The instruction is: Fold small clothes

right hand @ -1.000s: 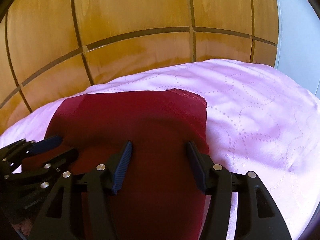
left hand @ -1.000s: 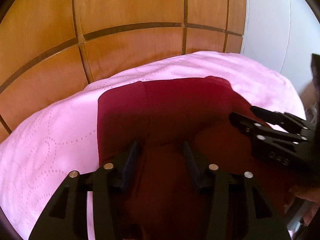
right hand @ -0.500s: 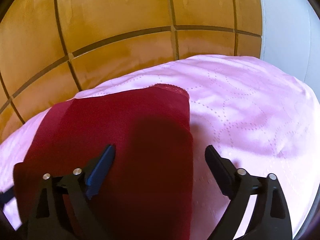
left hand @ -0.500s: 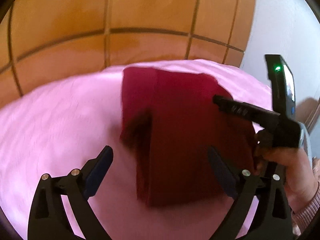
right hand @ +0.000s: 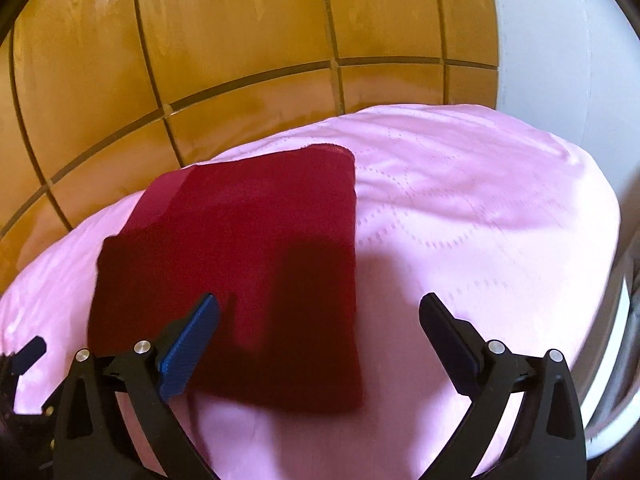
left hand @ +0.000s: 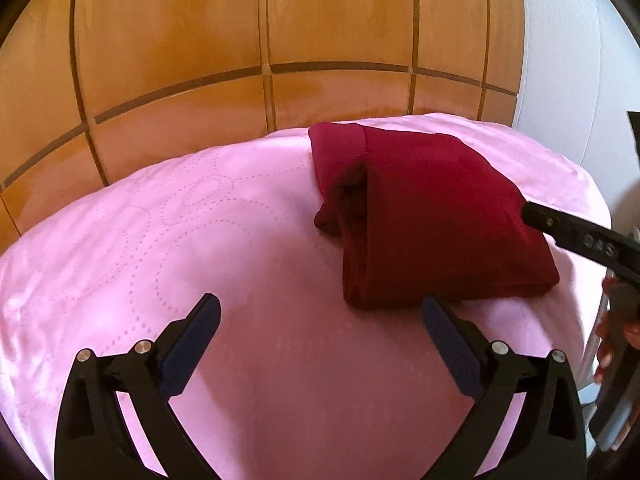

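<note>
A dark red garment lies folded into a thick rectangle on the pink quilt. My left gripper hovers just in front of its near left corner, jaws opening wide, nothing between them. A finger of my right gripper reaches in over the garment's right edge. In the right wrist view the same garment lies flat. My right gripper hangs over its near right part, jaws opening, pads clear of the cloth. One fingertip of the left gripper shows at the lower left.
A glossy wooden headboard rises right behind the bed, and a white wall stands to the right. The quilt's right edge drops off near the right gripper. A person's hand holds the right gripper's handle.
Both grippers have let go of the red garment and opened wide. Both have drawn back toward the near side, the left also shifting left, leaving the garment folded on the quilt.
</note>
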Action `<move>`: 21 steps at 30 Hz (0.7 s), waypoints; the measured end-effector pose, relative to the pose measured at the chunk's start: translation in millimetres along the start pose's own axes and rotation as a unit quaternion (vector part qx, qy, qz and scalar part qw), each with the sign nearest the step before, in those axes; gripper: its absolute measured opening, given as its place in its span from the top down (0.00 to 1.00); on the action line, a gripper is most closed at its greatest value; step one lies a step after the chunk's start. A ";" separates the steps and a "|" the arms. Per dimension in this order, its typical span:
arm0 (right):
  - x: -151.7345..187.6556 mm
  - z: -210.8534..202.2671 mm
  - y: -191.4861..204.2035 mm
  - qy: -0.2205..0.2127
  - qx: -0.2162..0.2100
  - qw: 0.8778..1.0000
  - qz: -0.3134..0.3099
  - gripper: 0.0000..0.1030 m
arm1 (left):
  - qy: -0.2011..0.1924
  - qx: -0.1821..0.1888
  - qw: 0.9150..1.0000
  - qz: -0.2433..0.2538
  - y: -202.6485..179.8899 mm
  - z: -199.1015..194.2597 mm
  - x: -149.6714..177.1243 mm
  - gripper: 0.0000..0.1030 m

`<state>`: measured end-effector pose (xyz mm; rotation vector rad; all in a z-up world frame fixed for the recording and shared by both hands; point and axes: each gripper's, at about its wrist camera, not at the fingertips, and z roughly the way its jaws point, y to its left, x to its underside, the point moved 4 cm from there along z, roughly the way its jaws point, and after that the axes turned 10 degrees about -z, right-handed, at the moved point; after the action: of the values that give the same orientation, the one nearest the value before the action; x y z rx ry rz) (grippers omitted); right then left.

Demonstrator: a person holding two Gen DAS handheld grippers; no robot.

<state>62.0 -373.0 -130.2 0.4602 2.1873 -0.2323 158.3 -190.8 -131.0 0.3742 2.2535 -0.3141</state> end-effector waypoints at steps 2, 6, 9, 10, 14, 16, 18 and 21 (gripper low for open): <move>7.0 -11.9 2.2 -0.006 0.011 1.000 0.006 0.04 | -0.006 -0.003 1.000 -0.004 1.9 -6.1 -0.2 0.02; 17.6 -33.8 11.3 -0.011 0.014 1.000 -0.001 0.04 | -0.033 -0.033 0.998 -0.037 13.0 -23.2 -1.4 0.02; 26.9 -46.6 16.8 -0.008 0.011 1.000 0.000 0.04 | -0.034 -0.040 0.998 -0.041 17.4 -30.7 -1.9 0.02; 28.9 -49.3 17.3 -0.006 0.013 1.000 0.001 0.04 | -0.036 -0.044 0.998 -0.039 18.0 -32.8 -1.9 0.02; 38.1 -57.5 24.1 0.006 0.009 1.000 0.000 0.04 | -0.036 -0.043 0.998 -0.039 17.9 -38.0 -1.4 0.02; 40.7 -62.7 27.7 0.005 0.008 1.000 -0.006 0.04 | -0.032 -0.040 0.998 -0.045 17.4 -38.2 -1.3 0.02; 40.4 -65.5 28.2 0.003 0.014 1.000 -0.013 0.04 | -0.033 -0.043 0.997 -0.046 17.0 -38.8 -0.7 0.02; 40.2 -71.0 26.2 -0.007 0.027 0.999 -0.018 0.04 | -0.034 -0.046 0.998 -0.039 14.1 -39.5 1.2 0.02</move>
<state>-1.3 -316.3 -119.0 0.4493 2.1814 -0.3135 135.5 -164.0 -108.1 0.2247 2.2103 -0.2592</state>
